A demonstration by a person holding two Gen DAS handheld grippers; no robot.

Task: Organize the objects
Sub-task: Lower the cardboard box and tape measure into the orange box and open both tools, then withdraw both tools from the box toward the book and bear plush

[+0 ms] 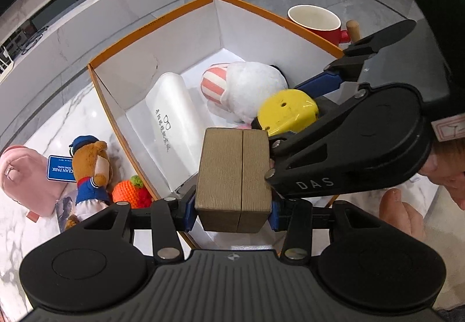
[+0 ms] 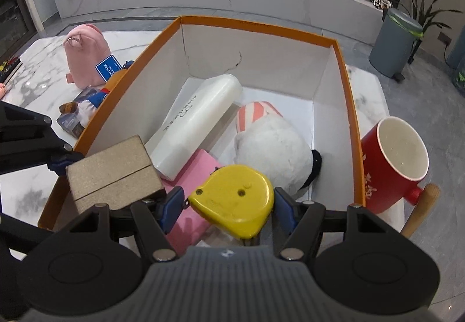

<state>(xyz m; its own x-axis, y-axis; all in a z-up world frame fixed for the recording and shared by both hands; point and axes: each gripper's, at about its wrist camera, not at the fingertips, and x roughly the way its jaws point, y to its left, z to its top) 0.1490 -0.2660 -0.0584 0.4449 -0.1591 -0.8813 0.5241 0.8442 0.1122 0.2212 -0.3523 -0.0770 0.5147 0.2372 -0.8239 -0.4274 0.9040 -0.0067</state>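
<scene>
An orange-rimmed white box [image 1: 151, 22] [image 2: 255, 26] stands on the marble table. Inside lie a white case [image 1: 174, 118] [image 2: 197, 124], a white and pink-striped plush [image 1: 247, 86] [image 2: 270, 138] and a pink block [image 2: 194, 176]. My left gripper [image 1: 232, 205] is shut on a tan box [image 1: 234, 176] [image 2: 113, 173], held over the box's near edge. My right gripper [image 2: 229, 205] is shut on a yellow tape measure [image 2: 232, 199] [image 1: 287, 112], held over the box's inside, beside the tan box.
A red mug [image 1: 315, 23] [image 2: 392, 162] with a wooden handle stands right of the box. Left of the box lie a bear plush [image 1: 90, 173], an orange knitted toy [image 1: 130, 191] and a pink bag [image 1: 23, 179] [image 2: 84, 57]. A grey bin [image 2: 395, 42] stands on the floor.
</scene>
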